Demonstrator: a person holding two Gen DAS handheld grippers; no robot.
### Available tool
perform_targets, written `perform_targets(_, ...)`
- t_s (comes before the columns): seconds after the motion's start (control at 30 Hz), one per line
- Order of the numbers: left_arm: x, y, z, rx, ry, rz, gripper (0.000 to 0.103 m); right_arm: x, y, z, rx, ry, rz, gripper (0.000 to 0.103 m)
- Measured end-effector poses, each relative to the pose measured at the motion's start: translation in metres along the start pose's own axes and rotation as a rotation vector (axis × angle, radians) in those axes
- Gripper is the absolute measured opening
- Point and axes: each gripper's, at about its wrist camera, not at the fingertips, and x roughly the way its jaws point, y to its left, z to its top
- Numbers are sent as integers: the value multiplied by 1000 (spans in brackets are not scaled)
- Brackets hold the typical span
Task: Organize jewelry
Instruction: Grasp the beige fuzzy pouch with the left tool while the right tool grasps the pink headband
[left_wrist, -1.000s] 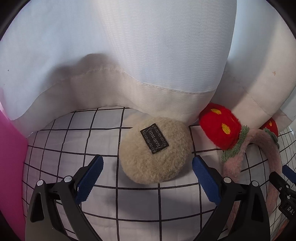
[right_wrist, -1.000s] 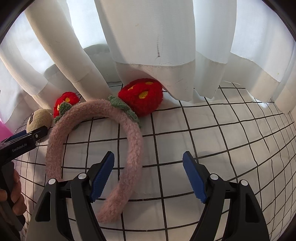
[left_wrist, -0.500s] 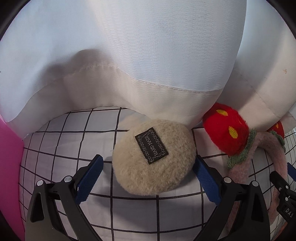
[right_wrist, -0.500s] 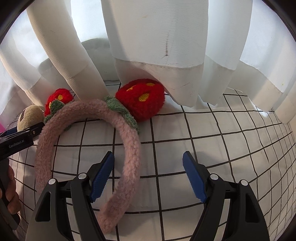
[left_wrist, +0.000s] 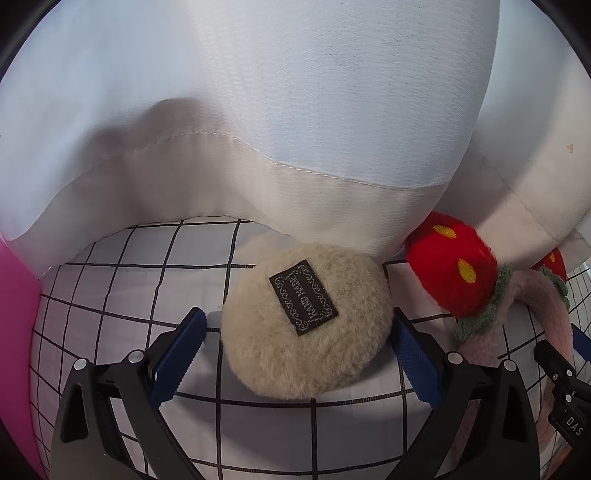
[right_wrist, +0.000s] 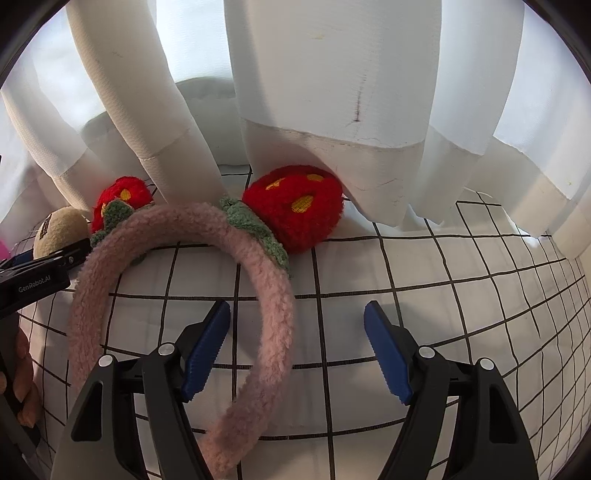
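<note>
Plush headband (right_wrist: 273, 295) and beige fluffy pad (left_wrist: 306, 321): neither lifted, sorting barely begun.
We find left gripper (left_wrist: 295, 349) spread around the pad, right gripper (right_wrist: 297, 349) spread and empty.

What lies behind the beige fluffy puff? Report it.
Behind the beige puff hangs the white curtain, its hem resting over the puff's far edge. The checked cloth runs under that hem; anything further back is covered.

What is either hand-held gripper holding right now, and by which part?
Nothing. The left hand-held gripper stands open around the beige plush puff; the right hand-held gripper is open beside the pink headband.
</note>
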Motion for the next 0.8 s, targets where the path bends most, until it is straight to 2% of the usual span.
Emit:
perform_targets(0.13,-3,-4,-7,-4,-6,1,84,-10,-7,-4,1,3,4,71)
perform_targets(0.2,-4,-5,-8,1,-7,-2,79,-13,-7,-2,-4,3,11,65)
perform_targets(0.27,-6,-7,-10,8,-9,-7,71,-15,-4,0,-22,-3,17,49)
perform_targets(0.3,-9,-8,-11,11,-11,-7,66,-15,-1,0,-28,-6,20,44)
perform_targets(0.37,-12,-8,-11,8,-9,-9,64,-18,2,0,-37,-11,19,20)
perform_targets(0.4,-13,-8,-12,6,-9,-10,62,-18,3,1,-40,-13,17,13)
perform_targets(0.53,-18,-5,-20,9,-11,-8,56,-20,3,0,-31,-15,34,10)
perform_targets(0.8,-38,-5,-39,-9,-16,-11,55,-39,-2,-14,-16,-47,69,9)
